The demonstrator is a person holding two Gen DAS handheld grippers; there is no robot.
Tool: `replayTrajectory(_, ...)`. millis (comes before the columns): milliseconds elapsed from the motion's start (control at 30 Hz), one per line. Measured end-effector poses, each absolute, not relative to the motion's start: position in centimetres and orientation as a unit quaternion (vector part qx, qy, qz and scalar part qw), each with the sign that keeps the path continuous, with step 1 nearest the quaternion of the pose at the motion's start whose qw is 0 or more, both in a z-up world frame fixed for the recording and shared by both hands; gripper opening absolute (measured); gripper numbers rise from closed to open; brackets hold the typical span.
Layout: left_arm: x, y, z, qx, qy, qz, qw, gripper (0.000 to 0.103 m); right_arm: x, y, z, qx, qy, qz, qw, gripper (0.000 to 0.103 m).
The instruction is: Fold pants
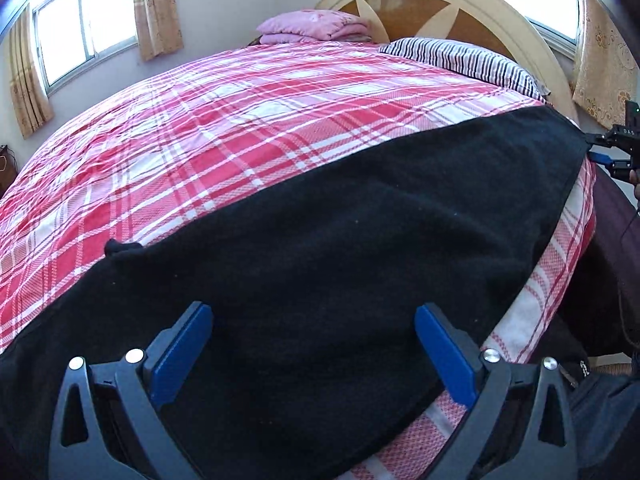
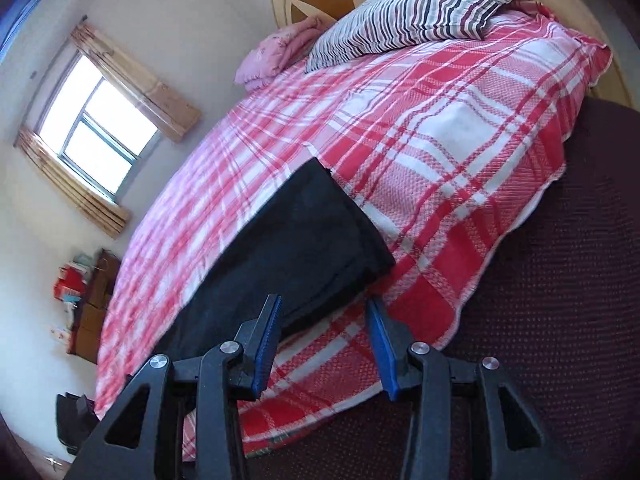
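Both grippers, left (image 1: 314,344) and right (image 2: 324,334), are hovering with fingers spread, grasping nothing, over black pants (image 1: 320,240) lying flat along the plaid bedspread's (image 1: 200,120) near edge. Pinching one layer only (dark fabric is hiding seams) risks a skewed fold.

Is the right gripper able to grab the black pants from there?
Probably yes. The right gripper is open, the pants end lies just ahead of its fingers, and nothing sits between them.

Left gripper (image 1: 314,320) jaws wide apart, right gripper (image 2: 324,312) likewise (narrower)
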State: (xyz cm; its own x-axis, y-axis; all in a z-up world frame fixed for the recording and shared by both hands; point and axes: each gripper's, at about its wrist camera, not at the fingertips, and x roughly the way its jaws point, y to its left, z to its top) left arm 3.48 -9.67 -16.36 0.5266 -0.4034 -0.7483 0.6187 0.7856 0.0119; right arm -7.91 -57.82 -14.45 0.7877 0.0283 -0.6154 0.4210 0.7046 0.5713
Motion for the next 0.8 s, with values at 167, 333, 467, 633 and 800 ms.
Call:
replayTrajectory(167,3.3,-10.1,-16.5,0.146,0.386,-0.301,0.860,0.103,-8.0,-58.2,-12.8,0.346,0.280,-0.138,0.885,0.044)
replayTrajectory(333,3.1,-10.3,-16.3,0.147,0.383,-0.302,0.860,0.103,-7.5,-59.2,-14.1,0.354,0.290,-0.139,0.878,0.044)
replayTrajectory(467,3.2,-10.1,-16.2,0.142,0.383,-0.299,0.863,0.103,-8.3,-60.2,-14.5,0.366,0.266,-0.127,0.883,0.044)
replayTrajectory(633,3.8,-9.5,-16.1,0.125,0.385,-0.291,0.867,0.103,-8.5,-62.1,-15.1,0.392,0.237,-0.112,0.882,0.044)
replayTrajectory(800,3.8,-9.4,-16.0,0.125,0.385,-0.290,0.867,0.103,-7.7,-63.2,-13.8,0.373,0.235,-0.110,0.891,0.044)
